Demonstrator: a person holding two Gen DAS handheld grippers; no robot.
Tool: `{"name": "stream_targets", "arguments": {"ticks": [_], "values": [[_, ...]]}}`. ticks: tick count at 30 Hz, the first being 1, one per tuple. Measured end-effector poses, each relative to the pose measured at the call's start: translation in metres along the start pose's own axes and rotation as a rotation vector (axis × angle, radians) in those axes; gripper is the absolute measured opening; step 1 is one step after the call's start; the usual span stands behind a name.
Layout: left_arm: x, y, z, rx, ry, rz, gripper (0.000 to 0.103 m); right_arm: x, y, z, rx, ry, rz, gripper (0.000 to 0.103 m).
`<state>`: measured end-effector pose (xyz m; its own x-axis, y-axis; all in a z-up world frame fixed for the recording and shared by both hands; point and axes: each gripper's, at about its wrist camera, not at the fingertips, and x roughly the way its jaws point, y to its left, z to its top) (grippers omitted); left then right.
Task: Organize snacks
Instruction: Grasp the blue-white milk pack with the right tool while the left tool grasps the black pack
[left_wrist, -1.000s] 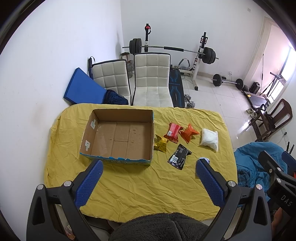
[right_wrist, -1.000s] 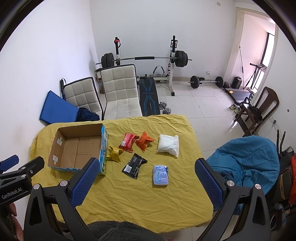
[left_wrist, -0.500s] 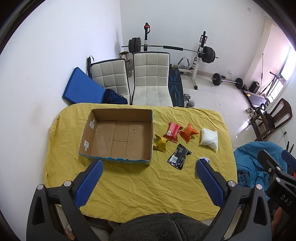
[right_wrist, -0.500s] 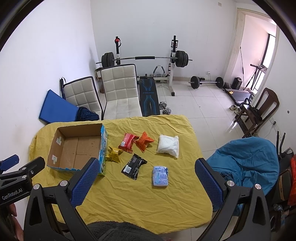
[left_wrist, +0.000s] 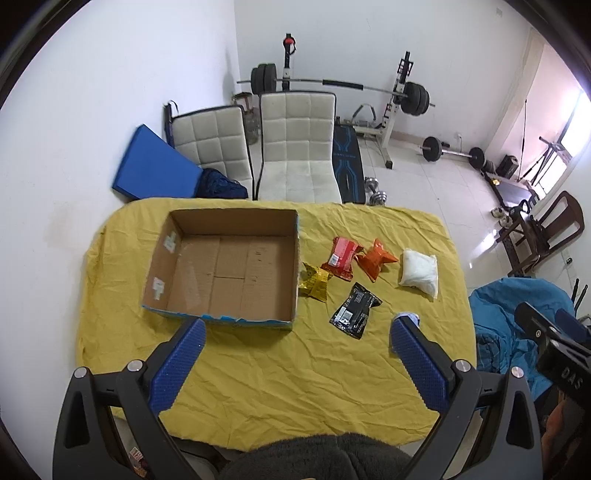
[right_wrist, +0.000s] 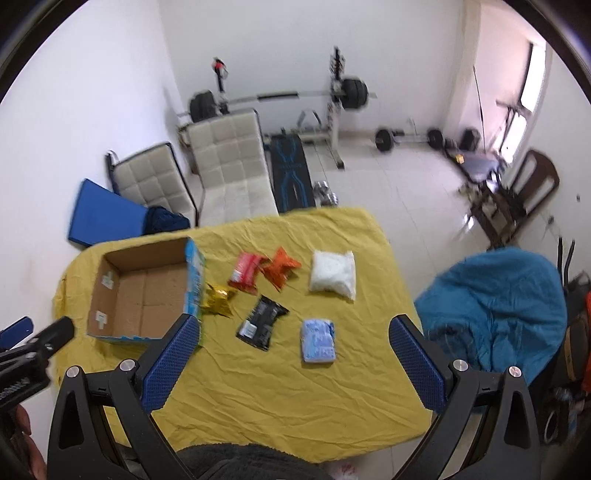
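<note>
Since a moment ago I'm swinging my right gripper (right_wrist: 293, 330) closer; the blue packet (right_wrist: 318, 340) is lying between its wide-open fingers on the yellow cloth (right_wrist: 258, 398). My left gripper (left_wrist: 295, 332) is hovering wide open before the cardboard box (left_wrist: 225, 269).

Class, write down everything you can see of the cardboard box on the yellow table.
The box is brown corrugated cardboard, open at the top, with nothing inside. Its outer walls are printed blue and white, and bits of pale tape cling to the left inner wall. It sits upright and flat on the left part of the yellow cloth. The gold packet lies right against its right wall. No hand-held gripper touches it.
</note>
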<state>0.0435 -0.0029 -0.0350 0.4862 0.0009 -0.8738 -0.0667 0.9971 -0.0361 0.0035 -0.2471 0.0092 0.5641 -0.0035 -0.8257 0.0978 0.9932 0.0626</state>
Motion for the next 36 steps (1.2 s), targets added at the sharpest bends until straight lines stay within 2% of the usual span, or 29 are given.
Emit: {"name": "stream_targets", "arguments": {"ticks": [6, 13, 16, 20, 22, 24, 27, 30, 32, 36], "values": [[0.093, -0.029, 0.009, 0.08, 0.112, 0.011, 0.103, 0.099, -0.042, 0.001, 0.062, 0.174, -0.051, 0.103], [0.235, -0.07, 0.002, 0.166, 0.315, 0.008, 0.103, 0.276, -0.068, -0.038, 0.03, 0.424, -0.072, 0.103], [0.292, -0.092, -0.006, 0.229, 0.391, -0.001, 0.101, 0.34, -0.066, -0.058, 0.007, 0.492, -0.057, 0.103], [0.352, -0.111, -0.016, 0.275, 0.501, -0.017, 0.089, 0.398, -0.065, -0.08, 0.033, 0.578, -0.024, 0.098], [0.377, -0.118, -0.021, 0.294, 0.551, -0.034, 0.089, 0.418, -0.065, -0.088, 0.05, 0.606, -0.004, 0.093], [0.394, -0.123, -0.024, 0.301, 0.584, -0.05, 0.089, 0.436, -0.066, -0.096, 0.056, 0.633, 0.012, 0.08], [0.414, -0.13, -0.027, 0.315, 0.629, -0.085, 0.089, 0.457, -0.07, -0.106, 0.072, 0.675, 0.024, 0.067], [0.43, -0.138, -0.031, 0.33, 0.659, -0.101, 0.089, 0.466, -0.08, -0.11, 0.11, 0.695, 0.048, 0.061], [0.437, -0.14, -0.032, 0.339, 0.666, -0.098, 0.078, 0.468, -0.083, -0.111, 0.116, 0.702, 0.049, 0.061], [0.434, -0.138, -0.029, 0.346, 0.636, -0.078, 0.07, 0.471, -0.085, -0.113, 0.1, 0.721, 0.049, 0.061]]}}
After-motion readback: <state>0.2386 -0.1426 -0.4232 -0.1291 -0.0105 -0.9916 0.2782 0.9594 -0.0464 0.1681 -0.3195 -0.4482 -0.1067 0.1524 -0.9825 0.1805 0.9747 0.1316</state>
